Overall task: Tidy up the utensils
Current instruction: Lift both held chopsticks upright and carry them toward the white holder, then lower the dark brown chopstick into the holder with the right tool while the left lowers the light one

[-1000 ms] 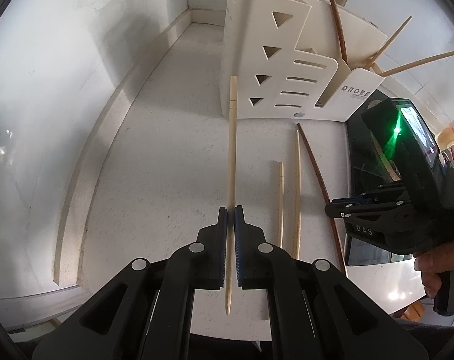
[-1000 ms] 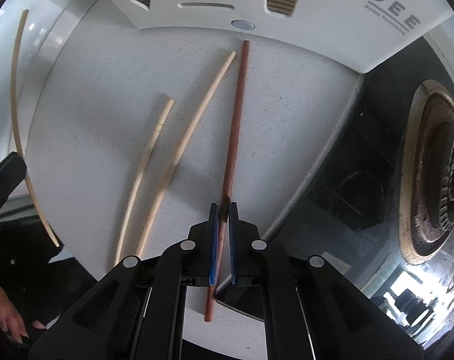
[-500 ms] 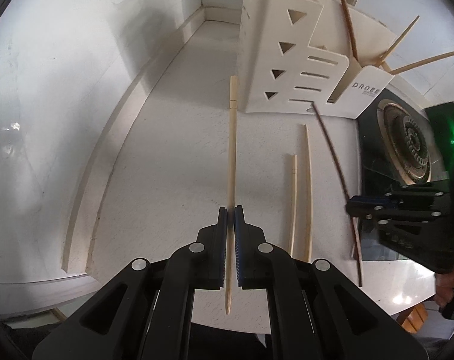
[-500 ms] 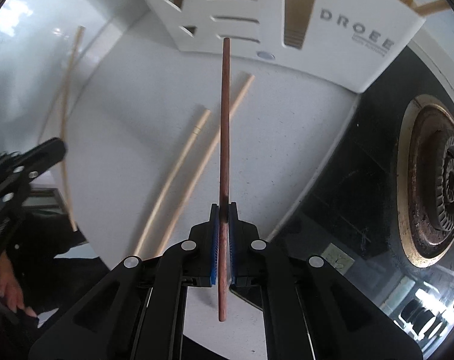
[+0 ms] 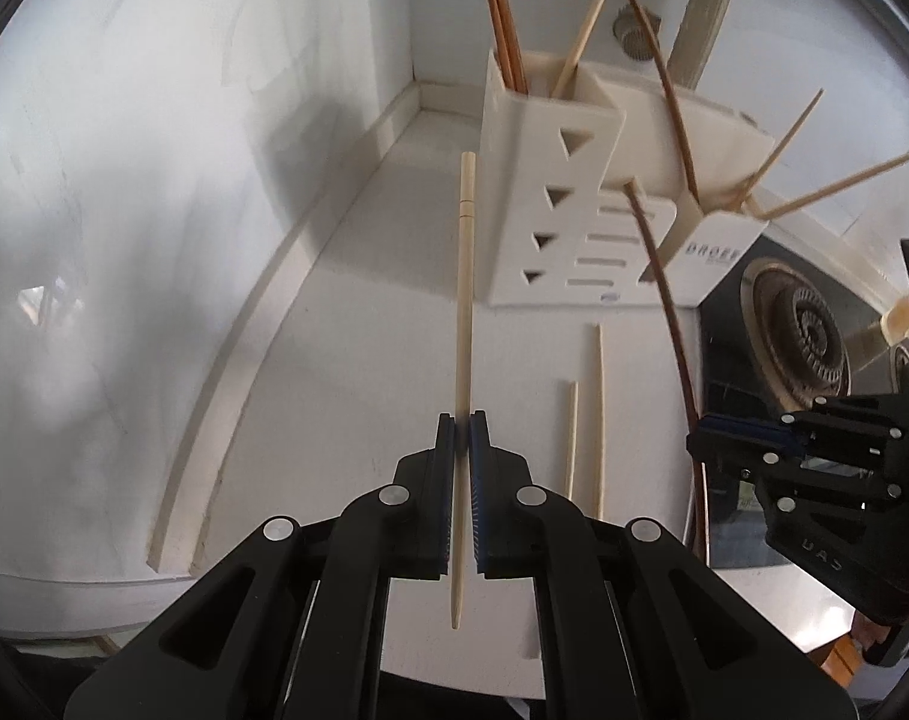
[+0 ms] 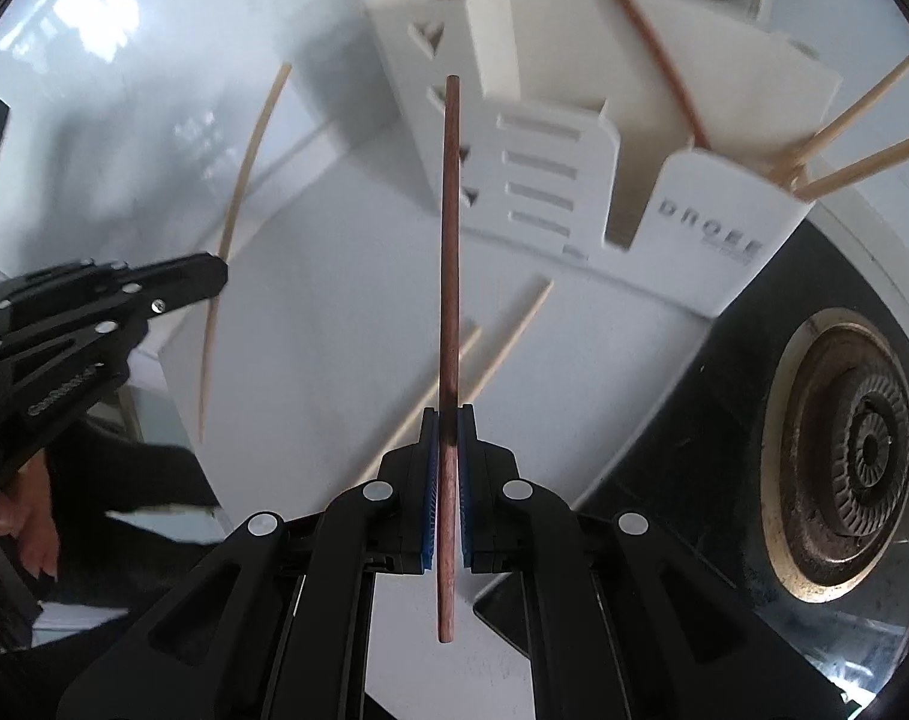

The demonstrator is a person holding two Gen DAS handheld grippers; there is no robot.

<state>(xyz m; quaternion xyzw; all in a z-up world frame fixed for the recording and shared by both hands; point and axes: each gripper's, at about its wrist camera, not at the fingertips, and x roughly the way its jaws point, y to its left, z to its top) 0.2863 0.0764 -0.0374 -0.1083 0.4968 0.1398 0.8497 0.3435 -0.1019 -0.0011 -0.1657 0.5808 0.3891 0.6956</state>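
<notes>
The pale chopstick [image 5: 463, 324] looks like smooth, matt light wood, and the dark chopstick [image 6: 449, 276] like reddish-brown wood with a faint sheen. The holder [image 5: 550, 228] is matt cream plastic on a finely speckled white counter [image 5: 346, 360]; the burner [image 6: 862, 450] is rough, rust-toned metal in glossy black glass

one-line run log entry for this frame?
left gripper: shut on pale chopstick | right gripper: shut on brown chopstick | counter: two pale chopsticks

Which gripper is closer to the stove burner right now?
Right. The right gripper, shut on a dark chopstick, hangs beside the stove burner; the left gripper is across the counter, holding a pale chopstick.
</notes>
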